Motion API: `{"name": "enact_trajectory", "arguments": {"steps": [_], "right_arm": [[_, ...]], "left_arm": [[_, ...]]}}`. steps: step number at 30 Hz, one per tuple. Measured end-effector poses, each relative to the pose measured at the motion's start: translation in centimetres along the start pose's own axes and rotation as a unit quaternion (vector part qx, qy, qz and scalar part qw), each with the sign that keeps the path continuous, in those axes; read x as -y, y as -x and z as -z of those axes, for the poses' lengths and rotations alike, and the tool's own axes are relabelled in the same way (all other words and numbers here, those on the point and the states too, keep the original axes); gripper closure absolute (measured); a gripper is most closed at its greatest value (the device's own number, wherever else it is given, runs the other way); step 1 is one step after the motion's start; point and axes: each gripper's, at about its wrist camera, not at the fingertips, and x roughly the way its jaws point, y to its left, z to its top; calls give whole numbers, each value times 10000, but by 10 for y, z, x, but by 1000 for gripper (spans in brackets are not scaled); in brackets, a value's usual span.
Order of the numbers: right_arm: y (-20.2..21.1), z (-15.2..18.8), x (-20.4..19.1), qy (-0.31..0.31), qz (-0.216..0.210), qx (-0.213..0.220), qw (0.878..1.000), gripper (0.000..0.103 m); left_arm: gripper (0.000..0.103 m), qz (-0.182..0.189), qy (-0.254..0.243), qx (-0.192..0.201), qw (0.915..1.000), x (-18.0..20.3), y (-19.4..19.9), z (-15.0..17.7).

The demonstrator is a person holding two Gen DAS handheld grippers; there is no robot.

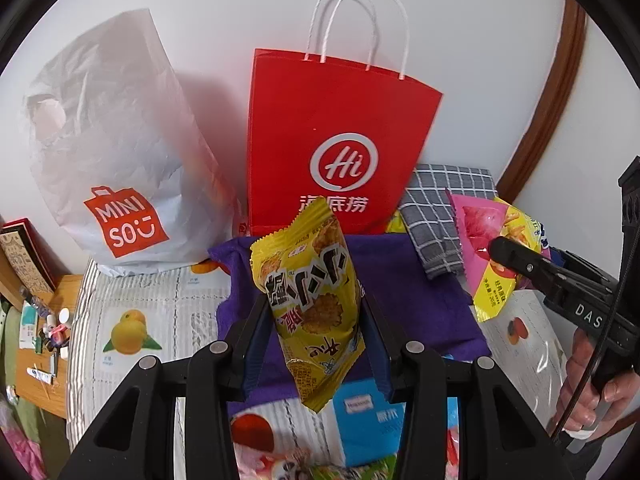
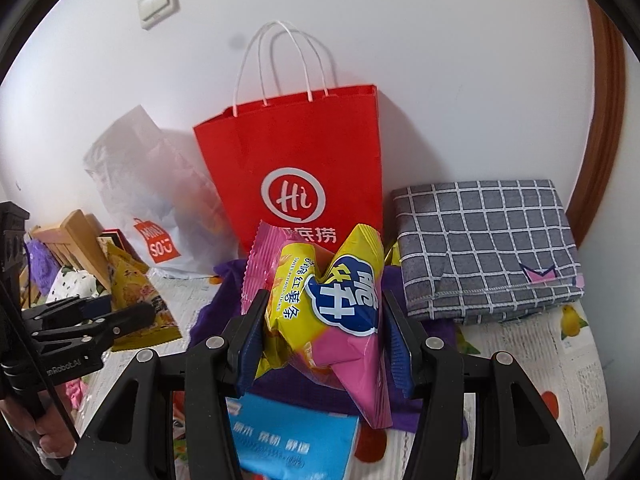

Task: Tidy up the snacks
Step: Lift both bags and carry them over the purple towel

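**Both packets gripped and carried toward the red bag**

The step in hand looks like the carry: each gripper has a snack lifted clear of the bed, and neither is stowed yet.

The left gripper (image 1: 316, 344) has its fingers (image 1: 256, 340) closed on the yellow cracker packet (image 1: 310, 300), which stands upright between them, its crimped top above the tips and its lower corner hanging below. The right gripper (image 2: 324, 336) grips the pink and yellow sweet-potato stick packet (image 2: 320, 312); its fingers (image 2: 250, 344) squeeze the foil into creases at the middle.

Just below both pairs of fingers lies a blue box (image 2: 292, 440) on the fruit-print bed sheet (image 1: 132, 312), and a purple cloth (image 1: 400, 272) spreads under and beyond the tips. To the right of the right fingers, a folded grey checked cloth (image 2: 488, 240) sits on the bed.

Beyond the fingers, straight ahead, the red paper bag (image 1: 336, 132) stands against the wall with its mouth open at the top and its white handles (image 1: 360, 24) upright. Left of it leans a white Miniso bag (image 1: 116, 152).

If the red bag is the target, which seems likely, the next move calls for raising each packet above the rim, clearing the handles, and releasing one at a time. The bag is light and unsupported at the front, so a nudge to its rim could tip it.
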Motion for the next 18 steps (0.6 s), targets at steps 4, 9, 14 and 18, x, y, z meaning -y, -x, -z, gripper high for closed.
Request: {"name": "enact_trajectory", "arguments": {"steps": [4, 9, 14, 18], "right_arm": [[-21, -10, 7, 10, 30, -114, 9999, 50], [-44, -14, 15, 156, 88, -202, 9996, 50], [-70, -7, 26, 95, -38, -359, 9993, 50], [-98, -1, 33, 92, -80, -683, 9976, 50]], "left_arm": [[61, 38, 104, -105, 9999, -8, -19, -6], [61, 125, 212, -308, 9992, -15, -49, -13], [61, 102, 173, -525, 9984, -18, -78, -13], [61, 166, 227, -655, 9975, -21, -98, -12]]}}
